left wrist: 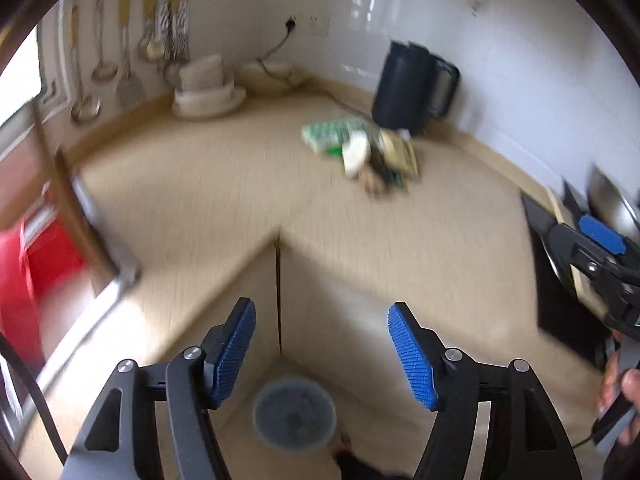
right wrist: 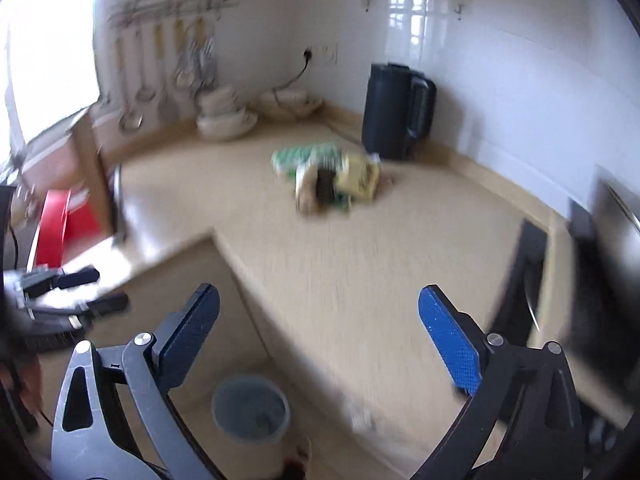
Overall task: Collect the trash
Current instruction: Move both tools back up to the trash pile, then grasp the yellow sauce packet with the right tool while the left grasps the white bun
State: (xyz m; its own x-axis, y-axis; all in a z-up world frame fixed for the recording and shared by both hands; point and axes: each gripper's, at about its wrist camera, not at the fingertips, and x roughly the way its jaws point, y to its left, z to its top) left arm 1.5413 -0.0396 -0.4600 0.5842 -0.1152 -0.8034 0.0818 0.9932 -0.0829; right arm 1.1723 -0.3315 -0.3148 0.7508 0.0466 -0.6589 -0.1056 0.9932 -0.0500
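Observation:
A pile of trash (left wrist: 360,152) lies on the beige counter near its back: green, white and yellow wrappers. It also shows in the right wrist view (right wrist: 332,180). A grey bin (left wrist: 294,414) stands on the floor in the counter's inner corner, also in the right wrist view (right wrist: 251,408). My left gripper (left wrist: 322,344) is open and empty, above the bin and well short of the trash. My right gripper (right wrist: 320,332) is open and empty, over the counter's front edge. The right gripper shows at the left view's right edge (left wrist: 600,248). Both views are blurred.
A dark kettle (left wrist: 414,88) stands just behind the trash. Stacked white dishes (left wrist: 208,88) and hanging utensils (left wrist: 128,52) are at the back left. A red object (left wrist: 36,272) is at the left. A dark stove (right wrist: 524,280) and a metal pot (right wrist: 616,216) are at the right.

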